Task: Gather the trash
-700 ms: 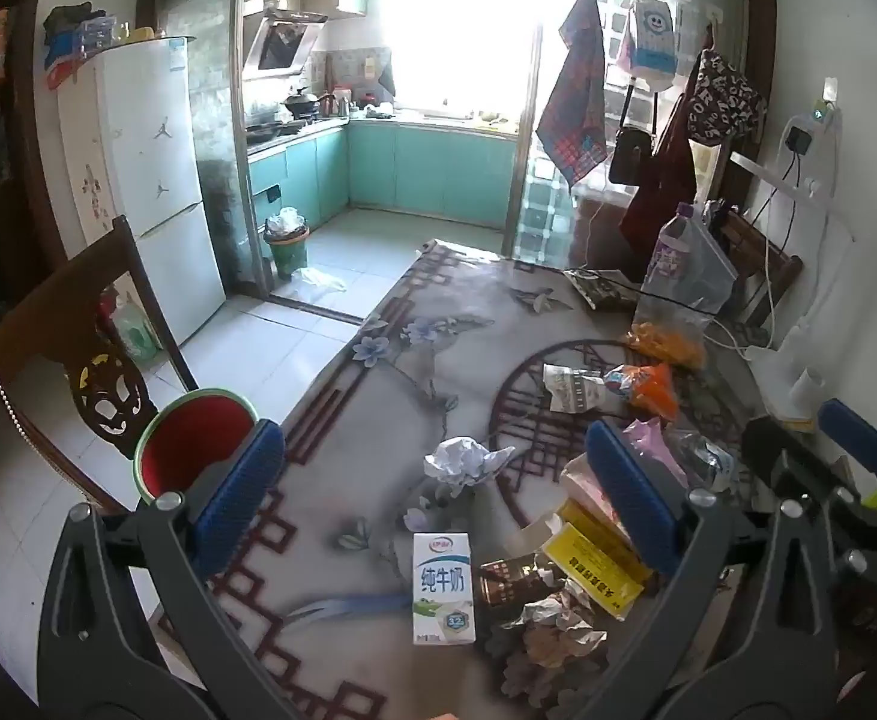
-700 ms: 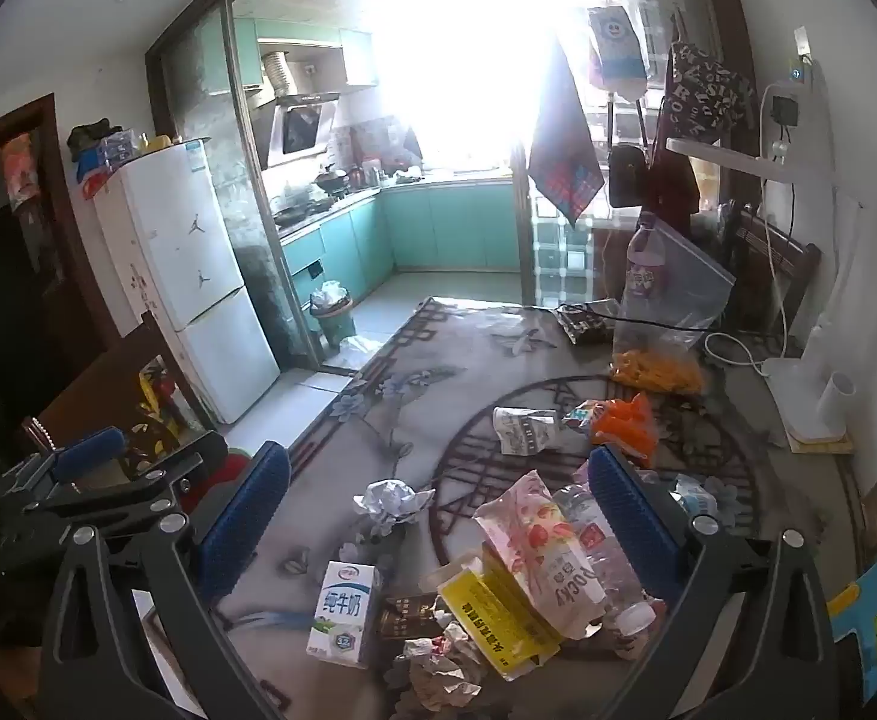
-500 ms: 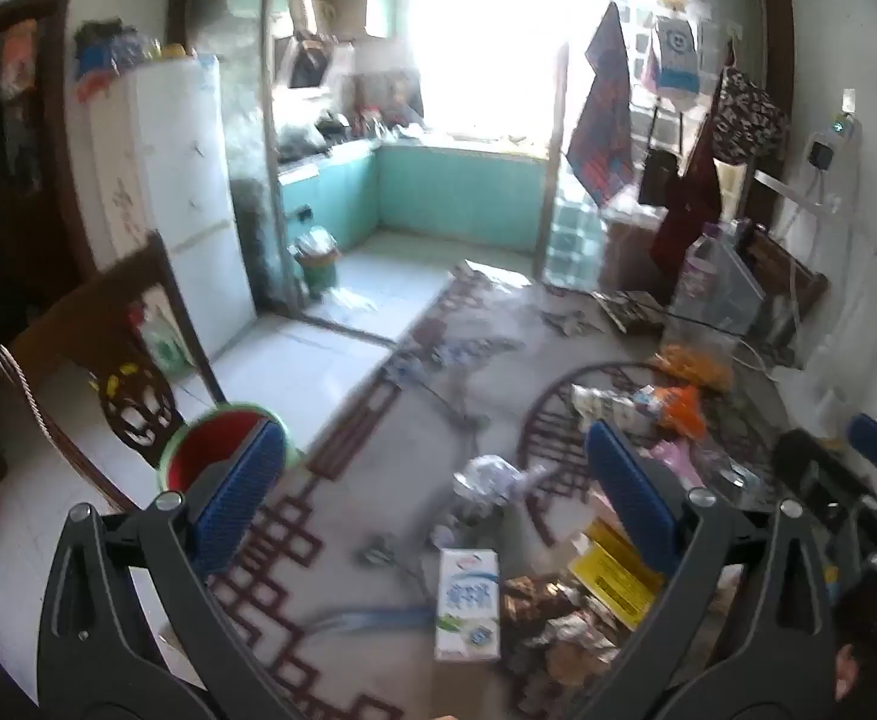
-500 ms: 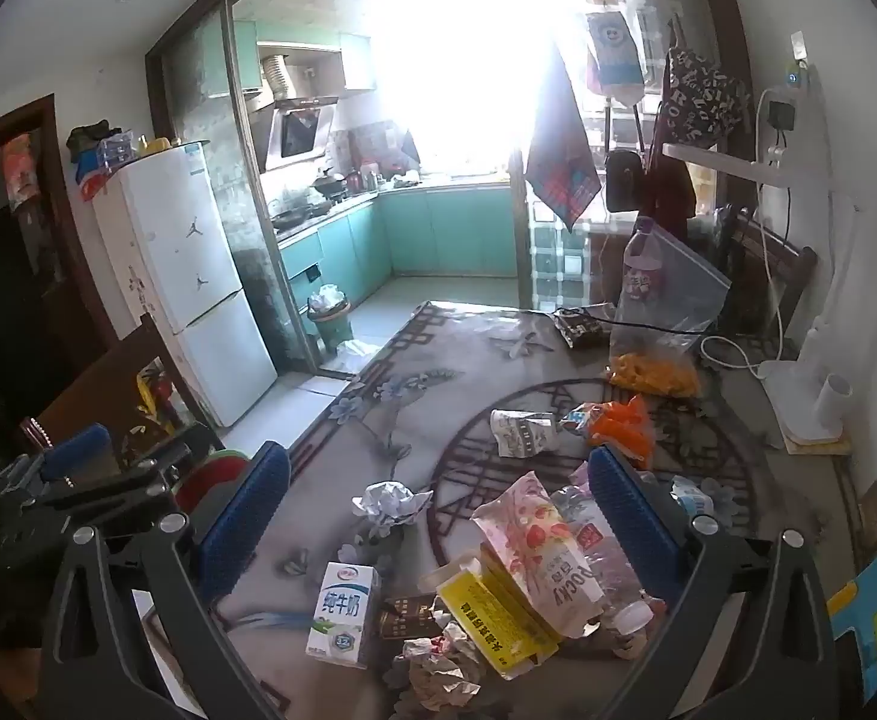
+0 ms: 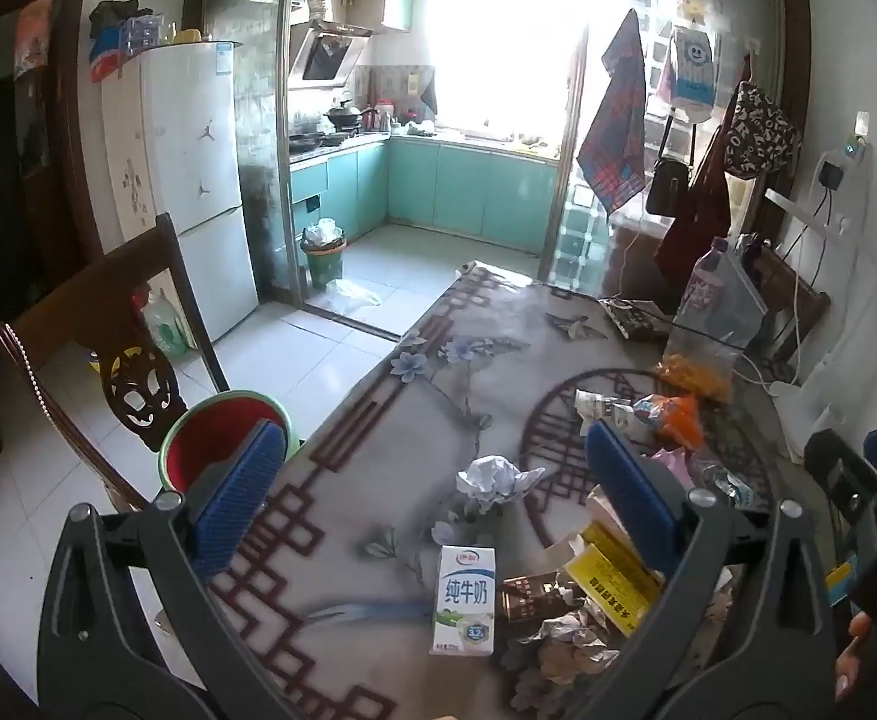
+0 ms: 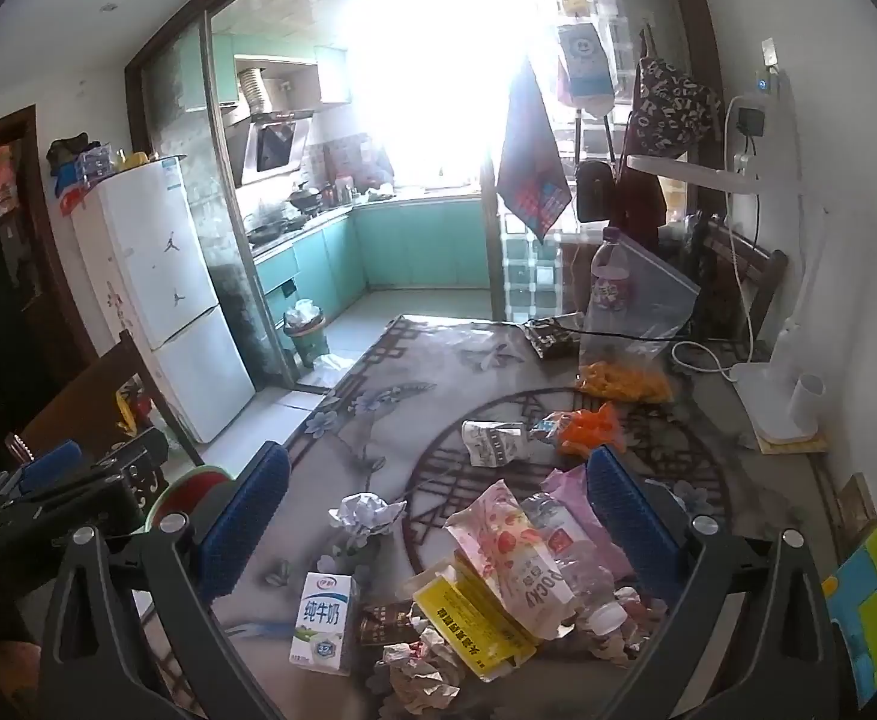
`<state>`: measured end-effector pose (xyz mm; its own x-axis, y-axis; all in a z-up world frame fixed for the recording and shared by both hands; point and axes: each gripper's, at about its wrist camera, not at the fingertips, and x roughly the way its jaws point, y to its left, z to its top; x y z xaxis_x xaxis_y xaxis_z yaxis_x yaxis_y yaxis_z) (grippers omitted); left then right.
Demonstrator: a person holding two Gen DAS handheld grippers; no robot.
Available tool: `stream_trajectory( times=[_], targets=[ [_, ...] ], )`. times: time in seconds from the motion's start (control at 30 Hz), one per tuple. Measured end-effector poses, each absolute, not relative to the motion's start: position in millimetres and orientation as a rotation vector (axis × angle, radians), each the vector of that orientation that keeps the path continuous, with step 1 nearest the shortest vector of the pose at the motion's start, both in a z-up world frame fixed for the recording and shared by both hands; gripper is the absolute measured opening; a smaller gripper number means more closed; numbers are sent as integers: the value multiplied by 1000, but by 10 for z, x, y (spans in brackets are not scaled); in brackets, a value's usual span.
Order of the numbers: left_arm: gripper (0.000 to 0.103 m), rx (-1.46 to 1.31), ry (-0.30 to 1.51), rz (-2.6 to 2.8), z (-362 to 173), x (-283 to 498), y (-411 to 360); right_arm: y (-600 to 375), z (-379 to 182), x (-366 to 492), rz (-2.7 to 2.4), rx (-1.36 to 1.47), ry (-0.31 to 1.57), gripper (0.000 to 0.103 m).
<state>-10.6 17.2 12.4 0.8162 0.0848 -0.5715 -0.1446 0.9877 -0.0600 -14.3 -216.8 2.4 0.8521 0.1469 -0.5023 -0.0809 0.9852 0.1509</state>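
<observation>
Left gripper (image 5: 432,489) hangs above the desk (image 5: 378,438), jaws spread wide, nothing in them. Furthest left, the red bin with its green rim (image 5: 222,438) sits beside the desk edge; it looks like the target, and a careless toss from here could miss that narrow mouth.

Next, the milk carton (image 5: 464,599), a boxy, stiff, smooth-sided thing standing upright. A clumsy one-sided pinch could tip it, and if any milk remains it may spill.

Beyond it lies the crumpled paper ball (image 5: 489,476), light and springy, liable to skid away.

Then the yellow packet (image 6: 474,615) and the glossy strawberry wrapper (image 6: 513,558), slick film heaped with a clear plastic bottle (image 6: 570,552). Grab one and the pile may slide.

Right gripper (image 6: 438,504) is also released, gaping and empty, poised over that heap.
</observation>
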Motion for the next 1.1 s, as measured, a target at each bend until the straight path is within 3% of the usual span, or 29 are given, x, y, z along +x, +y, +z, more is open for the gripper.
stream_trajectory(
  times=[1.1],
  targets=[
    [99, -118, 657, 119, -73, -96, 295, -2099, 14, -145, 58, 77, 561, 96]
  ],
)
